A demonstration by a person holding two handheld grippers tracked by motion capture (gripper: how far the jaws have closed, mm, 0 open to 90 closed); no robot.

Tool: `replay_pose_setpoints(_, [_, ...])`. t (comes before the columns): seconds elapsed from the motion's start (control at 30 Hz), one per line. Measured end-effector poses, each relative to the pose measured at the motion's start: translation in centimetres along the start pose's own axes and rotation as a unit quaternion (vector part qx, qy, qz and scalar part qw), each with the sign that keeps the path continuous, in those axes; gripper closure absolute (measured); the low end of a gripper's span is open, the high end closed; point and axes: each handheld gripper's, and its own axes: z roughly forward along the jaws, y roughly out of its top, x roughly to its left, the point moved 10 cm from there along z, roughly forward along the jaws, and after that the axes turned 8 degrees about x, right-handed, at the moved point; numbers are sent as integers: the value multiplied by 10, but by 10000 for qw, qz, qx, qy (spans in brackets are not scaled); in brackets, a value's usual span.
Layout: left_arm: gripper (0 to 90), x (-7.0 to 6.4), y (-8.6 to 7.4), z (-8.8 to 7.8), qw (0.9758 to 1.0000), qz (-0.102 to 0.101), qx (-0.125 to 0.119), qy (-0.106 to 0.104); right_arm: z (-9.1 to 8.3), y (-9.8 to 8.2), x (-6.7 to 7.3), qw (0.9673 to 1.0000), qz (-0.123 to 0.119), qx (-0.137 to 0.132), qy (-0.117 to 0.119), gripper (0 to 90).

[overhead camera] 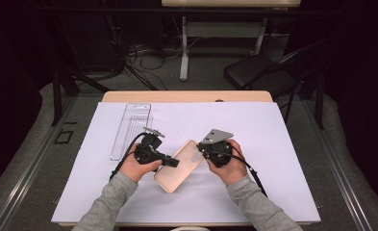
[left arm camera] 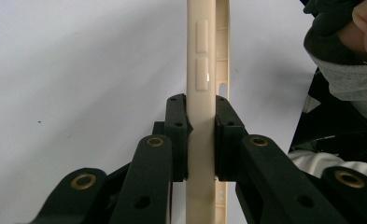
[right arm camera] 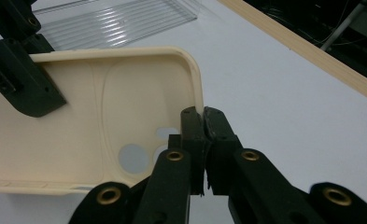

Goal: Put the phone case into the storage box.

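Observation:
A cream phone case [overhead camera: 177,169] is held just above the white sheet between both grippers, its hollow side up. My left gripper [overhead camera: 173,162] comes in from the left and is shut on the case's long side wall [left arm camera: 202,70], pads pressed on both faces. My right gripper [overhead camera: 199,151] is shut on the thin rim at the case's camera-cutout corner [right arm camera: 125,121], with the jaws [right arm camera: 203,116] pinched together over it. In the right gripper view, the left gripper's black fingers [right arm camera: 27,79] show clamped on the far edge.
A clear ribbed plastic package [overhead camera: 131,127] lies on the sheet behind the left hand, also seen in the right gripper view [right arm camera: 116,21]. The white sheet [overhead camera: 263,144] covers most of the wooden table [overhead camera: 186,96]. A black chair [overhead camera: 258,72] stands beyond the table.

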Motion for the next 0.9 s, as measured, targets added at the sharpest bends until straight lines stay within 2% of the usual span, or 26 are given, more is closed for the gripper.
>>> replay_pose_setpoints(0.43, [805,0,0,-1,10000,45,-23,-5,1,0,0,10000,60,-15,51,870])
replay_pose_setpoints(0.47, [805,1,1,-1,10000,43,-30,42,1,0,0,10000,67,-8,61,868])
replay_pose_setpoints(0.63, [805,0,1,-1,10000,44,-35,-21,1,0,0,9999,109,-15,117,856])
replay_pose_setpoints(0.9, [805,2,1,-1,10000,-3,-81,-2,0,2,-1,9997,175,-77,138,785])
